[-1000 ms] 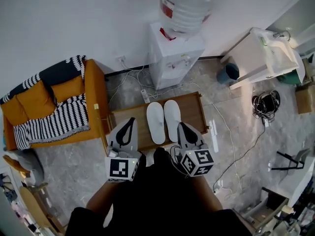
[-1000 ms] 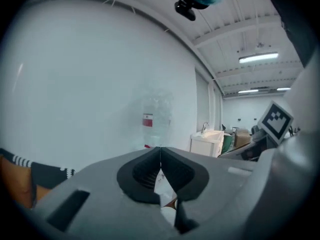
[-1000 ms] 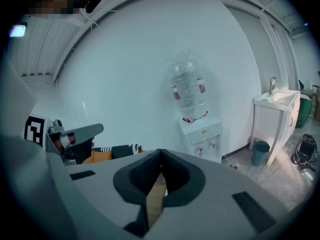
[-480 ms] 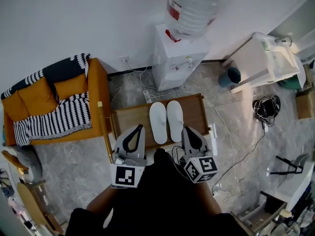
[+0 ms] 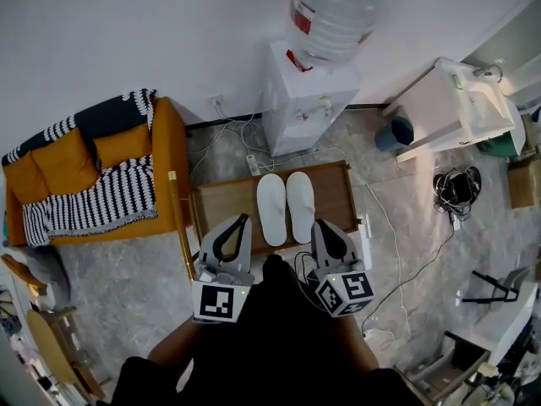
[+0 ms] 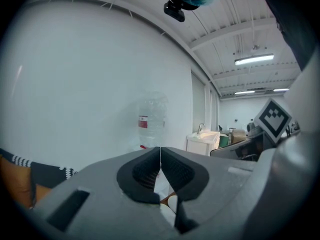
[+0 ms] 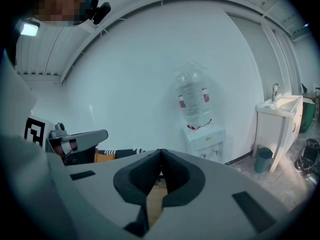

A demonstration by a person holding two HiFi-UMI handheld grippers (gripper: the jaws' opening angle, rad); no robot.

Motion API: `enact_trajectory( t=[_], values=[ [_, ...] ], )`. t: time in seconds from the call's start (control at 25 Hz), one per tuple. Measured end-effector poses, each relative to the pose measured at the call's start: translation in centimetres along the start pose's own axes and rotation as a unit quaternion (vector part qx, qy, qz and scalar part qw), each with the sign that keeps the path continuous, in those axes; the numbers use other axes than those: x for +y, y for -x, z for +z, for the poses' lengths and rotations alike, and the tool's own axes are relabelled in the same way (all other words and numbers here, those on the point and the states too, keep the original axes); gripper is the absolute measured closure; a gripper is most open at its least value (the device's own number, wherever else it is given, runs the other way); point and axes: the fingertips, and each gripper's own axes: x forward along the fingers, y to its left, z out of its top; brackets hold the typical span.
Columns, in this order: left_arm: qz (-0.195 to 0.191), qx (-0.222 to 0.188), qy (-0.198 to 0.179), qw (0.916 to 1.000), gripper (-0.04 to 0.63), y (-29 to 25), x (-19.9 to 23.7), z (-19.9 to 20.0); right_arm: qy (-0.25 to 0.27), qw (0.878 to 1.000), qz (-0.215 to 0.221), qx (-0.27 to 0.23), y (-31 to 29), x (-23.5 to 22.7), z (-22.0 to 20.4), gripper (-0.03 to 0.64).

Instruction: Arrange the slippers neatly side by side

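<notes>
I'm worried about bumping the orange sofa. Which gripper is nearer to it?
Left. The left gripper is on the side of the white slippers toward the orange sofa; the right gripper is on their other side, farther from it.

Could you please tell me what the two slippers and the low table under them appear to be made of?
The slippers look like soft white fabric, perhaps terry or felt: matte, no shine, rounded edges. The weave is too small to make out. The low table looks like brown wood or wood veneer, with an even warm tone and a smooth, fairly dull top.
</notes>
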Motion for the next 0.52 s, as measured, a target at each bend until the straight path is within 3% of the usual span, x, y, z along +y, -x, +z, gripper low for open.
enact_trajectory(
  t=[0.52],
  values=[
    [0.003,0.008,0.004,1.0000,0.578,0.72,-0.62,-0.76,-0.001,1.000,0.006,0.002,0.70,0.24,-0.51,0.606]
  ],
)
